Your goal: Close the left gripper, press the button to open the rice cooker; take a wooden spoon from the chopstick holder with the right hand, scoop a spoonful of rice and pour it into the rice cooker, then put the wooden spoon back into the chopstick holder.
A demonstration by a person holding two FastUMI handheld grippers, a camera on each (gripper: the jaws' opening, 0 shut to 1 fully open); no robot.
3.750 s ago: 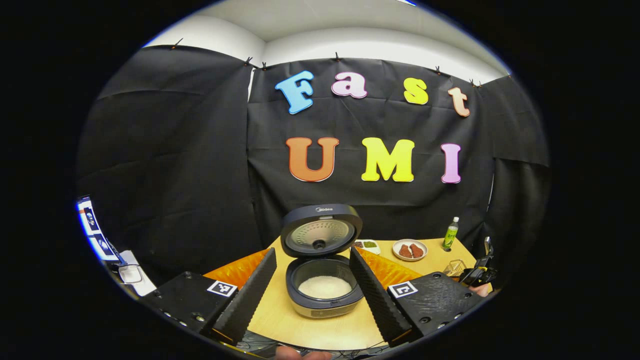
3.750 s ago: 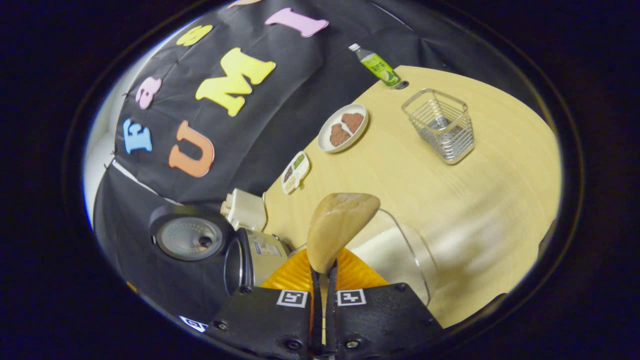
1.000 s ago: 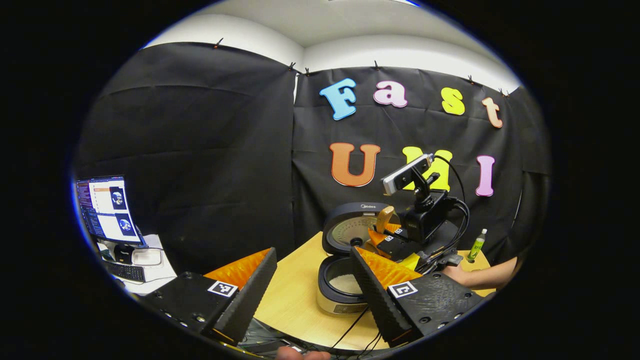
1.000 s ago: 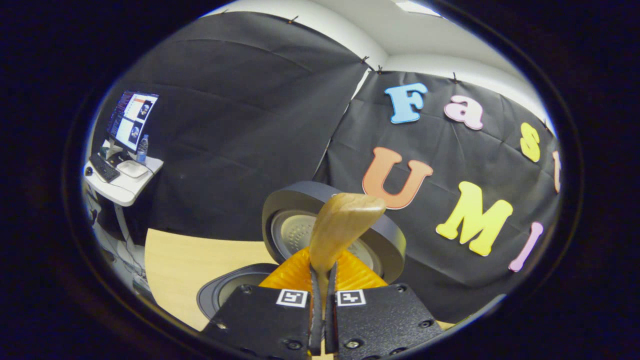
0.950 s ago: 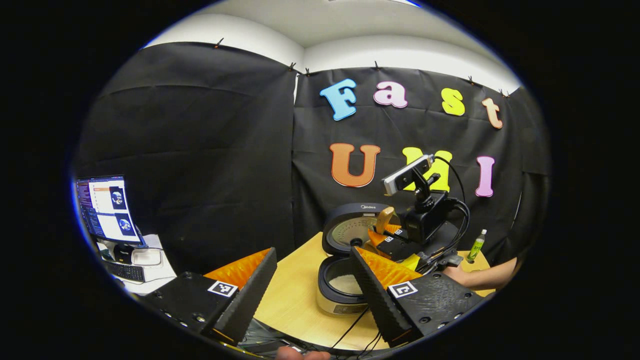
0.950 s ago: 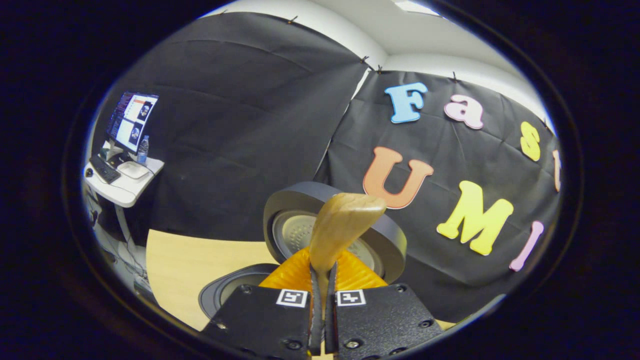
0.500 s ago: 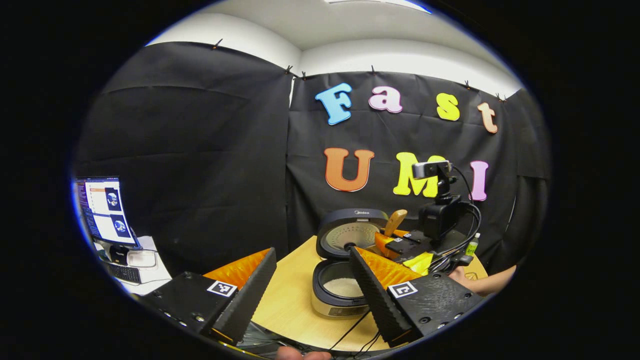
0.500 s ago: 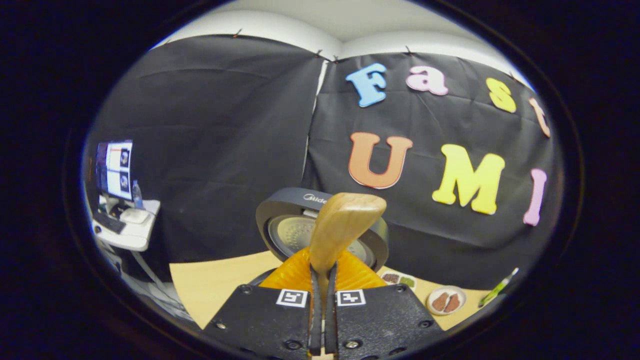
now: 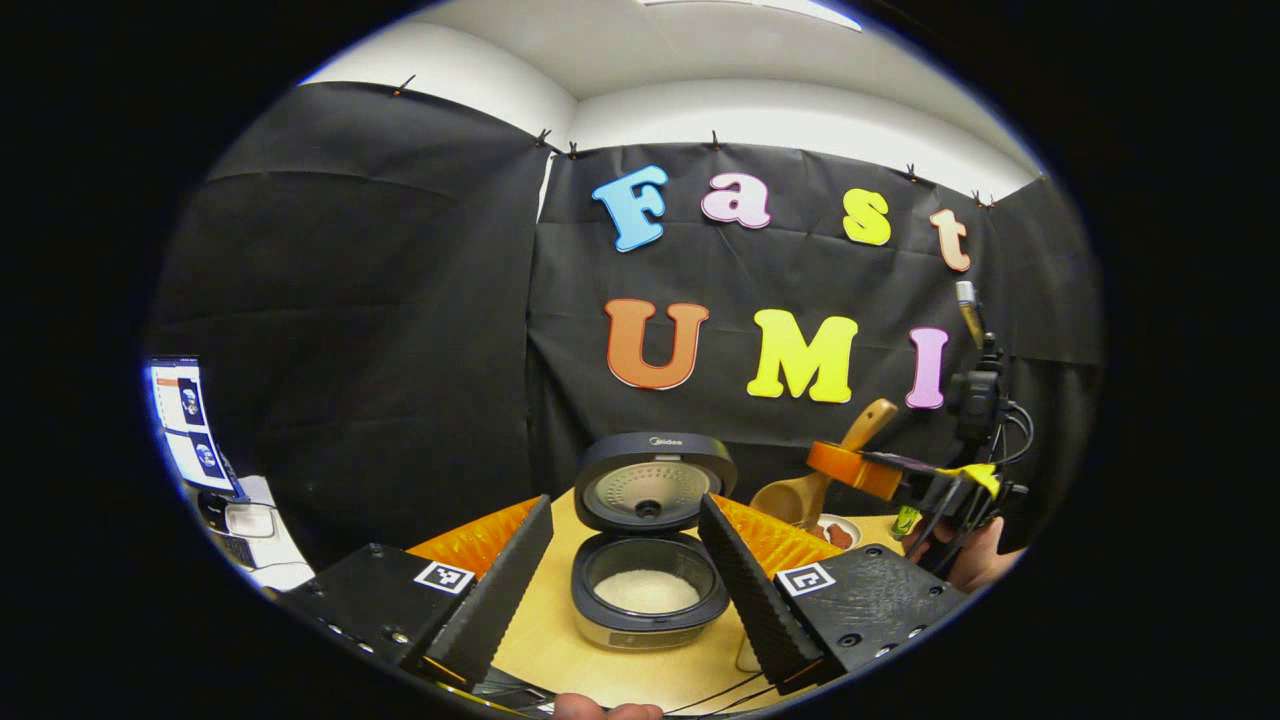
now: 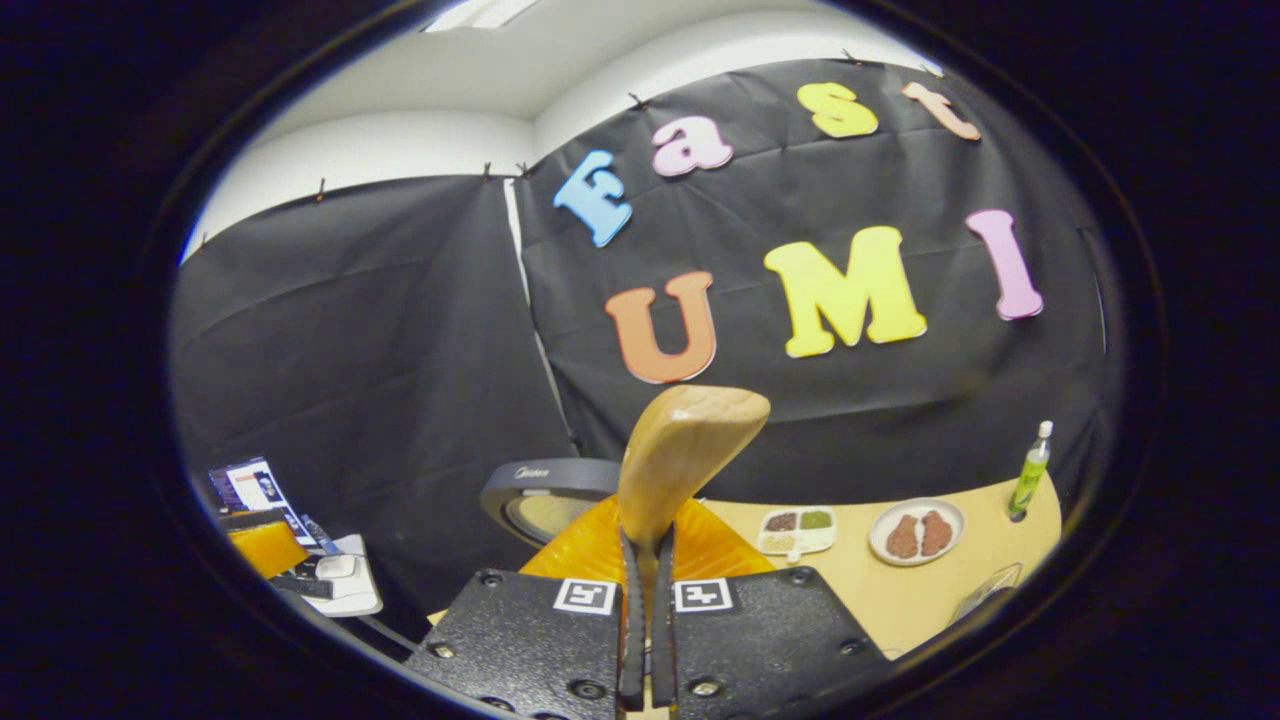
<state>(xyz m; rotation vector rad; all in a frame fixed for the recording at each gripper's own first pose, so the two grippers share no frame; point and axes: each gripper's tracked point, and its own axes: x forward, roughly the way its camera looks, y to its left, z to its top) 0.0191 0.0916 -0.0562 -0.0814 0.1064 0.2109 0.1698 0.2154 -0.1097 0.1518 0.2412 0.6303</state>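
Right gripper clamps the wooden spoon; left gripper gapes wide. Rice cooker sits open at 6 o'clock. Return step: keep spoon upright, lower slowly into holder.

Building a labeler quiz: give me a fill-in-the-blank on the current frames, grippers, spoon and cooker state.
1. The rice cooker lid stands ____.
2. The right gripper is shut on the wooden ____.
3. The left gripper has its jaws ____.
4. Inside the pot lies white ____.

Missing words: open; spoon; open; rice
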